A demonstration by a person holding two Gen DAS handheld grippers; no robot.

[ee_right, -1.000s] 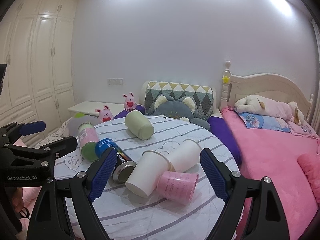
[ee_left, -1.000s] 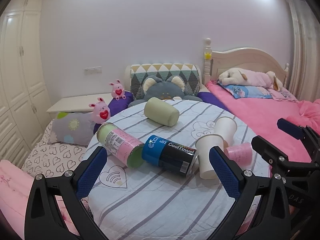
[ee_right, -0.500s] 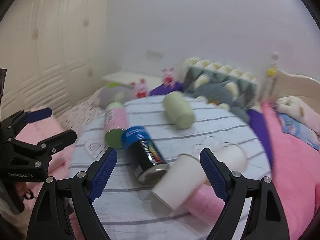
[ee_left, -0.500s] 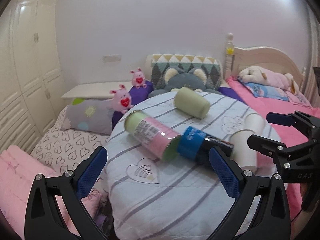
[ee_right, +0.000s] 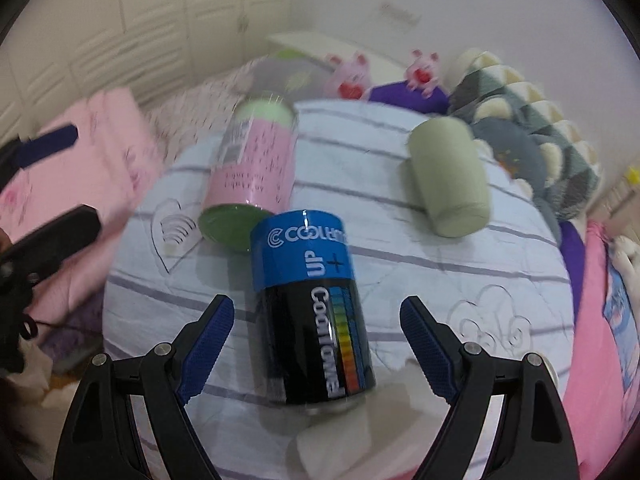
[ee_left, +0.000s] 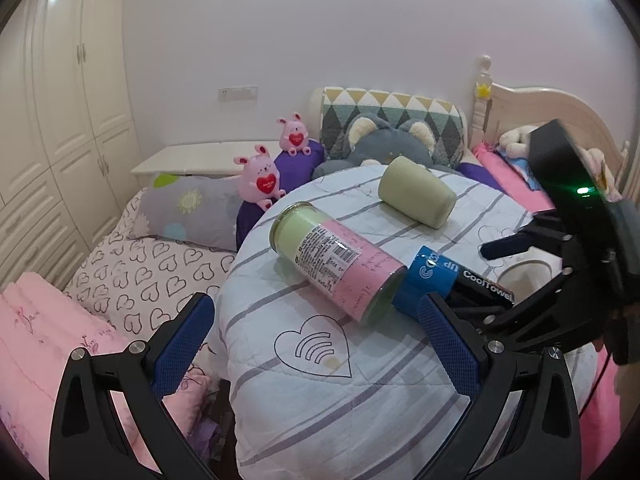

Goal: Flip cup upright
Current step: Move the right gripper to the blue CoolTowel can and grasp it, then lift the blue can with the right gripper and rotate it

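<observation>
**Cups Lying Flat on Striped Table, Both Grippers Spread Wide**

Left wrist view: left gripper [ee_left: 316, 336] low at the near edge of the round table [ee_left: 360, 412], blue-padded fingers [ee_left: 182, 344] spread wide apart, nothing between them. On the striped cloth, a pink-and-green cup [ee_left: 336, 264] on its side, open green mouth turned toward the camera and touching the blue end of a blue-and-black CoolTowel can [ee_left: 444, 284], also on its side. Farther back, a pale green cup [ee_left: 416, 192] tipped over, well apart from the other two. At the right edge, the right gripper [ee_left: 516, 264] reaching in above the can, fingers parted, with a white cup [ee_left: 528, 276] partly hidden behind it. Two pink plush bunnies [ee_left: 260, 176] and a grey plush cat [ee_left: 384, 144] beyond the table; white wardrobe [ee_left: 60, 100] on the left.

Right wrist view, blurred toward the edges: right gripper [ee_right: 316, 336] hanging over the CoolTowel can [ee_right: 316, 312], fingers [ee_right: 428, 344] open to either side of the can's black lower half, clear of it on both sides. Can flat on the cloth, blue end away from the camera. Pink-and-green cup [ee_right: 252, 164] flat just beyond, green mouth against the can's blue end. Pale green cup [ee_right: 448, 180] on its side to the right, apart from both. Left gripper [ee_right: 44, 184] at the left edge, fingers parted.
</observation>
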